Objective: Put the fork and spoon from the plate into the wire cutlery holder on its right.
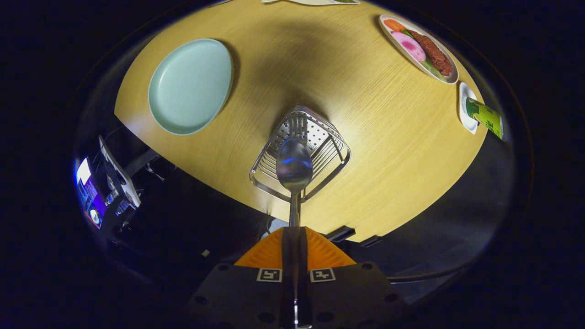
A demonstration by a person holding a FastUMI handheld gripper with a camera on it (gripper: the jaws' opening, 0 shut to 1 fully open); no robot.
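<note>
My gripper (292,240) is shut on the handle of a metal spoon (294,165), whose bowl points away from me and hangs over the wire cutlery holder (336,155). The holder stands on the round wooden table (374,151), and the tines of a fork (298,125) stick up inside it just beyond the spoon's bowl. A pale green plate (189,87) lies bare on the table to the holder's left.
A white plate with food (418,48) sits far to the right, and a small white dish with a green packet (477,114) lies nearer the table's right edge. Another plate (315,2) shows at the far side. Off the table's left edge stands dark equipment with a lit screen (89,192).
</note>
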